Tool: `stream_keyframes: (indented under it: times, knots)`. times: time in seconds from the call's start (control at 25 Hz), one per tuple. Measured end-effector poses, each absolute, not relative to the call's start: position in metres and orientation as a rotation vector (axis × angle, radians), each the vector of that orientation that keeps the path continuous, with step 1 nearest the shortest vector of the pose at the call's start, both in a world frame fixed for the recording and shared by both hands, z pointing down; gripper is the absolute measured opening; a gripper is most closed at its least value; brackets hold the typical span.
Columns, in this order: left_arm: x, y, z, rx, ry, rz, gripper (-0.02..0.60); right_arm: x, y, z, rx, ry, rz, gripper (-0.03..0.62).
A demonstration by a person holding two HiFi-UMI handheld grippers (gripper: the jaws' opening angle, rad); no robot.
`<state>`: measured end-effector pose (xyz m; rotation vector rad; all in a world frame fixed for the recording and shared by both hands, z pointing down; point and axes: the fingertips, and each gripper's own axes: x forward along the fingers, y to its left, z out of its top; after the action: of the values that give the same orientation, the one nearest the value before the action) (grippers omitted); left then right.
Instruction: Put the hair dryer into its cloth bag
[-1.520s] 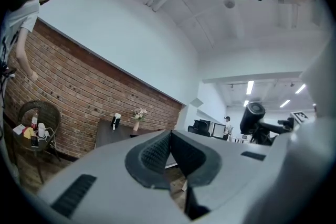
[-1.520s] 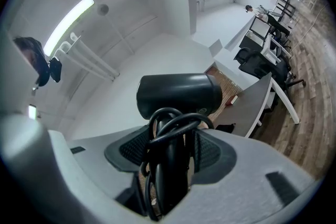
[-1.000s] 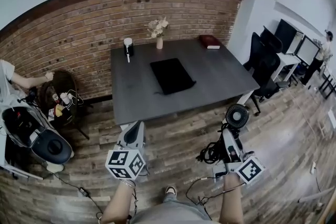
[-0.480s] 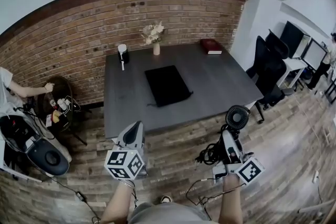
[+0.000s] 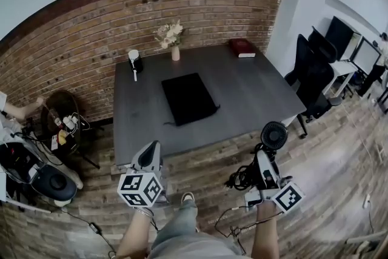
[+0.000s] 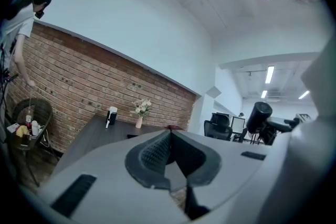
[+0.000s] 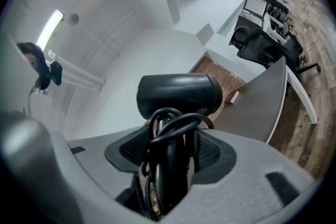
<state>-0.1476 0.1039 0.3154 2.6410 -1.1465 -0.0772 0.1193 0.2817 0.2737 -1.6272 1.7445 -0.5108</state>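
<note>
Soft, even light fills the room, and the grey table (image 5: 254, 94) is evenly lit. Fisheye distortion bows the brick wall (image 5: 91, 39) behind the table. Beyond the table, ceiling strip lights (image 6: 270, 74) glow white. Both gripper views darken at the corners.

grey table (image 5: 254, 100) against brick wall (image 5: 91, 33), flower vase (image 5: 175, 54) and red book (image 5: 242, 47) at its far edge, black office chair (image 5: 312, 79) nearby

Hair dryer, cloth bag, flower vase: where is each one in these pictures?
hair dryer (image 7: 178, 94), right gripper view, on its black barrel.
cloth bag (image 5: 188, 98), head view, middle of the flat black fabric.
flower vase (image 5: 175, 54), head view, on the vase body below the blooms.
</note>
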Motion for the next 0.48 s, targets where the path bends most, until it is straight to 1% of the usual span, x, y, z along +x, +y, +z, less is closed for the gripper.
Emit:
stream_keyframes:
  times: [0.24,0.48]
  knots:
    - [-0.121,0.07,0.317,2.655,-1.132,-0.113,0.005,0.145,0.253,0.279,-1.613,1.727,-0.506,0.236]
    - [-0.092,0.013,0.315,2.638,-1.13,-0.154,0.006,0.168,0.202,0.277,-1.636,1.759,-0.515,0.236]
